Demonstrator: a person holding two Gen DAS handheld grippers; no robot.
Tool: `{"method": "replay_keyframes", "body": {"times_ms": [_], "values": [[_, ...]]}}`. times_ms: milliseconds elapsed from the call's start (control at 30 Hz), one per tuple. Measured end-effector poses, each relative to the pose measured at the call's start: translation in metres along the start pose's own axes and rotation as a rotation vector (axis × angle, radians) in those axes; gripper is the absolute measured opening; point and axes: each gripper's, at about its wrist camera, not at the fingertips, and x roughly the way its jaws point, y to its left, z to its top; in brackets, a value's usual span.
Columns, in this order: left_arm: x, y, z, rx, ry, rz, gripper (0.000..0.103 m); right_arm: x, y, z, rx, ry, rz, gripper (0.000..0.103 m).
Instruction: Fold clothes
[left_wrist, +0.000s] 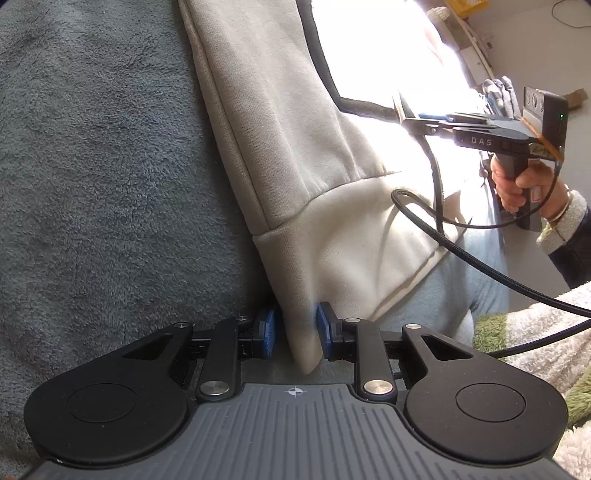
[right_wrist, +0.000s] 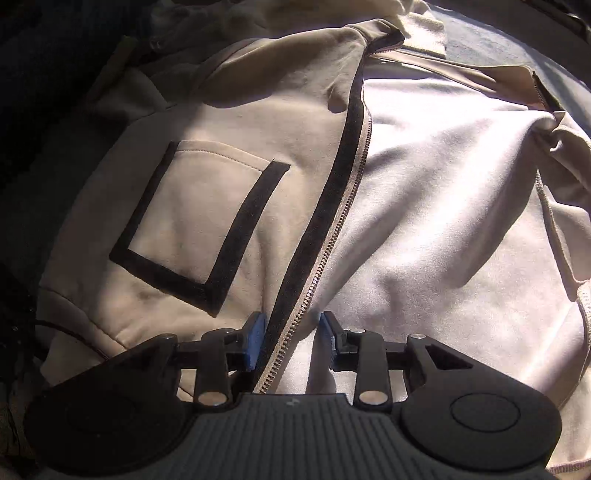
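Grey fleece blanket: cream zip-front jacket with black trim spread open. Left gripper pinches its hem corner; right gripper straddles the zipper edge, part-open. Judged: folding a panel across.

A grey plush fleece blanket covers the surface; a cream zip-up jacket with black trim lies spread directly on it.

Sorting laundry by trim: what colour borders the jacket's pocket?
Black trim borders the cream pocket; clearest in the right wrist view.
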Motion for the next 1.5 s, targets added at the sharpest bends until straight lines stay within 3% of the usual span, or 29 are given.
{"method": "replay_keyframes", "body": {"times_ms": [67,233,500,733,833,900,1100,1500], "values": [[-0.001,0.002,0.0,-0.005,-0.001,-0.002,0.024,-0.008,-0.008,-0.006,0.087,-0.021,0.009,0.035],[-0.005,0.007,-0.003,-0.015,-0.014,-0.001,0.026,-0.026,-0.026,-0.018,0.314,-0.008,0.182,0.036],[-0.002,0.005,-0.01,-0.009,-0.038,0.01,0.026,-0.044,-0.028,-0.062,0.407,0.045,0.324,0.036],[-0.005,0.008,-0.011,-0.054,-0.041,-0.005,0.032,-0.027,-0.025,-0.095,0.48,0.138,0.317,0.034],[-0.005,0.002,-0.013,-0.024,-0.058,0.031,0.03,-0.024,-0.017,-0.098,0.451,0.123,0.295,0.016],[-0.004,-0.007,-0.013,0.011,-0.068,0.065,0.022,-0.026,-0.013,-0.097,0.417,0.111,0.286,0.012],[-0.001,-0.019,-0.016,0.077,-0.054,0.087,0.009,-0.039,-0.006,-0.093,0.325,0.102,0.259,0.01],[0.005,-0.027,-0.015,0.14,-0.011,0.092,0.006,-0.023,0.001,-0.091,0.268,0.166,0.205,0.009]]}}
